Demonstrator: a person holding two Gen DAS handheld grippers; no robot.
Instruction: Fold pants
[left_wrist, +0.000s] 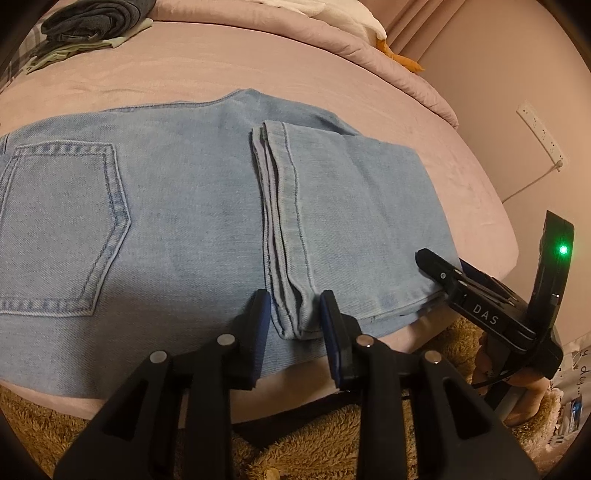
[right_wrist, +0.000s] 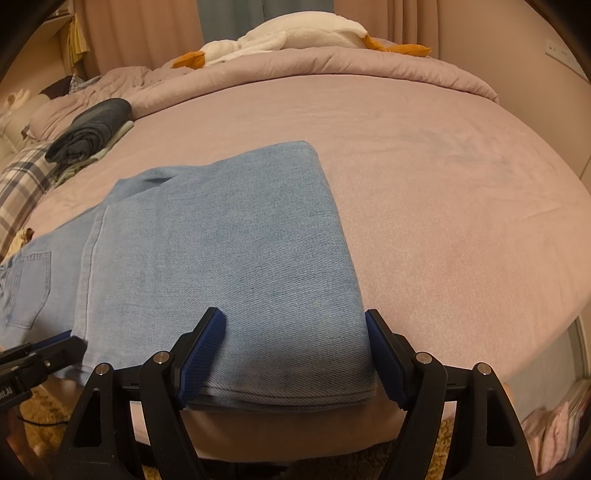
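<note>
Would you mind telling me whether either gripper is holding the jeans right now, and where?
Neither: the left gripper and right gripper are open at the jeans' near edge.

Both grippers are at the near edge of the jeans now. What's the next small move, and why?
Probably close both: the left gripper straddles the stacked leg hems, and the right gripper straddles the near corner of the folded jeans. Both are open, so nothing is gripped for the next fold.

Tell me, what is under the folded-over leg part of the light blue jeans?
More of the same light blue denim jeans, lying on the pink bed sheet. How many layers lie beneath the folded-over leg is hidden.
</note>
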